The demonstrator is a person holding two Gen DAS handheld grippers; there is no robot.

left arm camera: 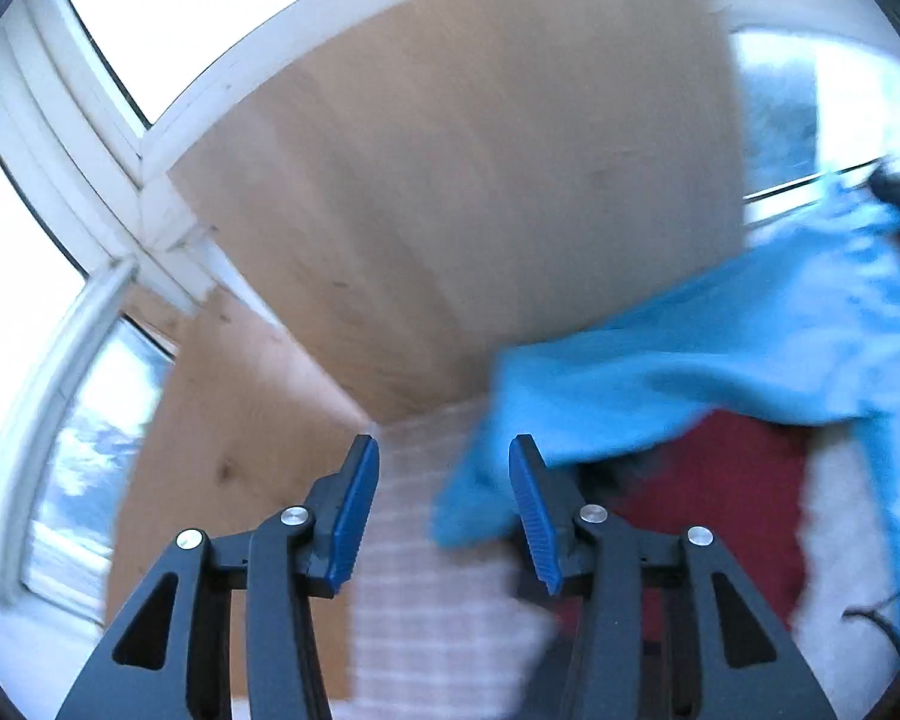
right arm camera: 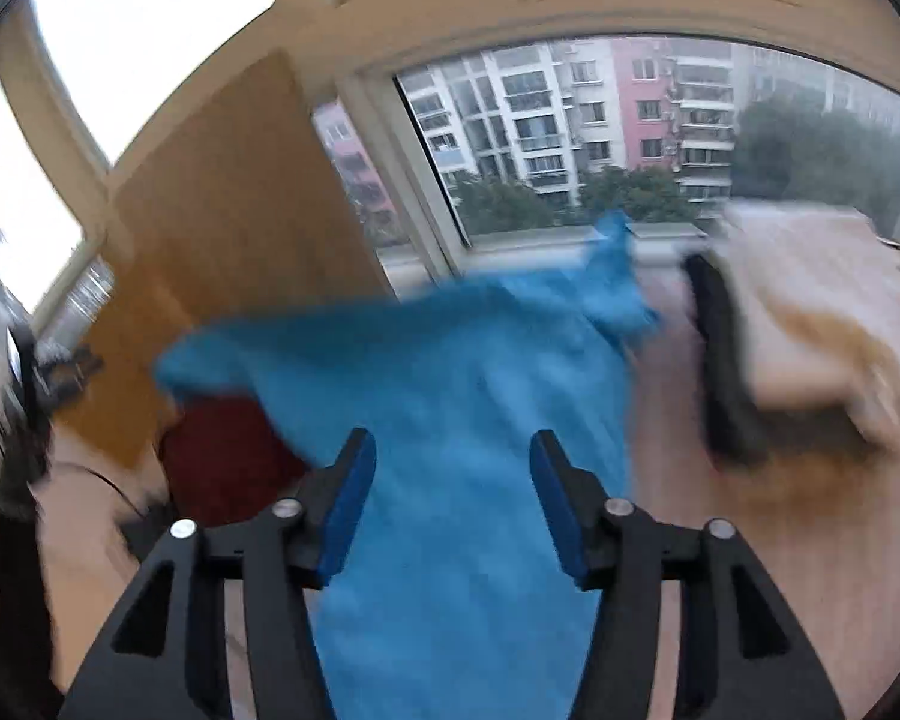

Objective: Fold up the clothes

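A bright blue garment [right arm camera: 450, 396] is spread in mid-air or loosely draped, blurred by motion. In the right wrist view it fills the space ahead of and under my right gripper [right arm camera: 453, 450], whose blue-padded fingers [right arm camera: 348, 510] stand wide apart with cloth behind them, not pinched. In the left wrist view the blue garment [left arm camera: 720, 360] lies to the right, one corner hanging near the right finger. My left gripper [left arm camera: 444, 456] is open with nothing between its pads. A dark red cloth [left arm camera: 720, 510] lies under the blue one, and a pale checked cloth [left arm camera: 426, 570] sits below the left gripper.
A tall wooden board [left arm camera: 450, 210] leans ahead by the white window frame [left arm camera: 150, 228]. In the right wrist view a large window [right arm camera: 660, 138] faces apartment blocks, the wooden board [right arm camera: 222, 252] stands left, and a beige cushioned piece of furniture [right arm camera: 810, 312] with a dark side stands at right.
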